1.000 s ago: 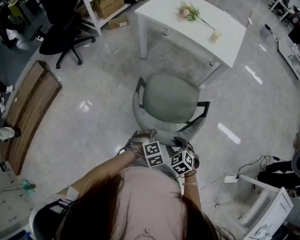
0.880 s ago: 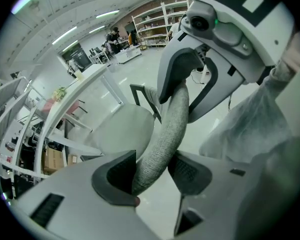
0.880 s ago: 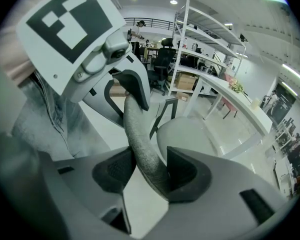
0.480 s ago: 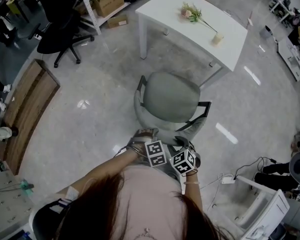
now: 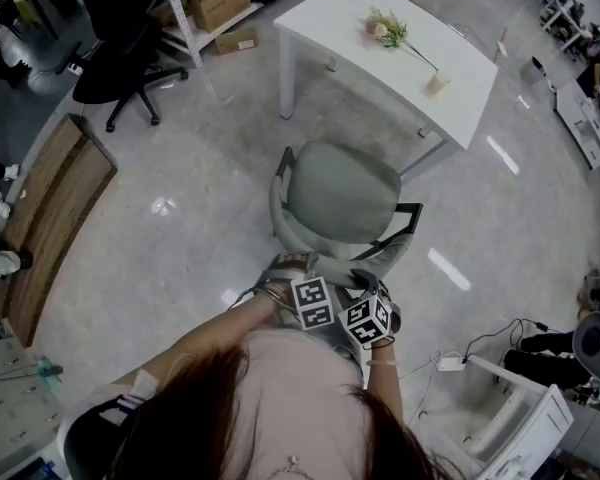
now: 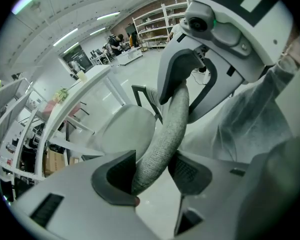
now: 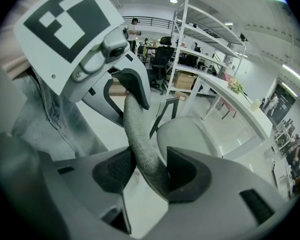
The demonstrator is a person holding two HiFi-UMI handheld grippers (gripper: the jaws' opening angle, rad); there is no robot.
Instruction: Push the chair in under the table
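The chair (image 5: pixel 342 203), grey with black armrests, stood on the polished floor just short of the white table (image 5: pixel 352 20), its seat facing the table's near edge. No part of the seat lay under the tabletop. The base and castors were hidden beneath the seat in the head view.

The person stood directly behind the chair. Their hair and pale top filled the lower part of the head view and covered most of the backrest. Only the marker cubes and parts of both tools showed there, side by side at the top of the backrest; the jaws themselves were not visible from above.

The left gripper (image 6: pixel 150 171) had its jaws closed narrowly on the backrest rim (image 6: pixel 165 134), a grey fabric-covered bar running up between the dark pads. The right gripper (image 7: pixel 145 171) was clamped on the same rim a little further along, with the bar pressed against one pad. Each gripper view showed the other tool gripping the rim just beside it.

On the table lay a sprig of flowers (image 5: pixel 385 28) and a small cup (image 5: pixel 437 83); its contents could not be made out. A black office chair (image 5: pixel 120 53) stood well apart to the left, near a wooden panel (image 5: pixel 50 218) partly cut off by the frame edge. Cables (image 5: pixel 500 338) trailed on the floor at the right.
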